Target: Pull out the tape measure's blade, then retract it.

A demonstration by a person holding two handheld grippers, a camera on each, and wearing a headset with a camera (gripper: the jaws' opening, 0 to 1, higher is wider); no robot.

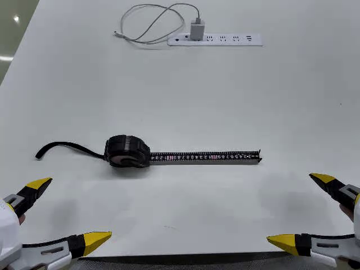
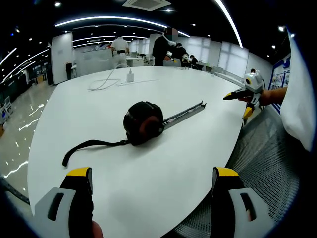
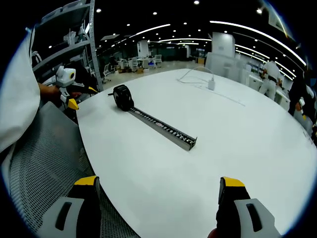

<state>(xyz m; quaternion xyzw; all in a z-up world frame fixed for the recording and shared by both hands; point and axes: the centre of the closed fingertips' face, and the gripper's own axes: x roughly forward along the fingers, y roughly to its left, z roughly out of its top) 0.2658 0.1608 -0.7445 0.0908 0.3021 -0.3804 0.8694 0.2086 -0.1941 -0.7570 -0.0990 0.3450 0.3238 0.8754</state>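
Lying near the middle of the white surface (image 1: pixel 180 95), the tape measure (image 1: pixel 127 151) is sitting with its blade (image 1: pixel 205 156) pulled out. In the head view the blade is stretching from the black case to the right, flat along the surface, its printed numbers facing up and its end hook resting on the surface. A black strap (image 1: pixel 62 148) is trailing from the opposite side of the case, curving away to the left.

The left gripper (image 1: pixel 77 208) is hovering at the near edge of the surface, its yellow-tipped jaws standing wide apart and gripping nothing. It is pointing toward the case and is well apart from it. The right gripper (image 1: pixel 291 208) is hovering at the near edge on the other side, its jaws also spread wide and bare. It is facing the hook end of the blade without touching it. Each gripper is showing in the other's view, held in a hand beside a white sleeve.

At the far side of the surface, a white power strip (image 1: pixel 216 39) is lying flat with a white charger (image 1: pixel 197 29) plugged into it, and a pale cable (image 1: pixel 152 25) is looping to the left of the charger. In the gripper views, people are standing in the room beyond the surface, under ceiling lights.
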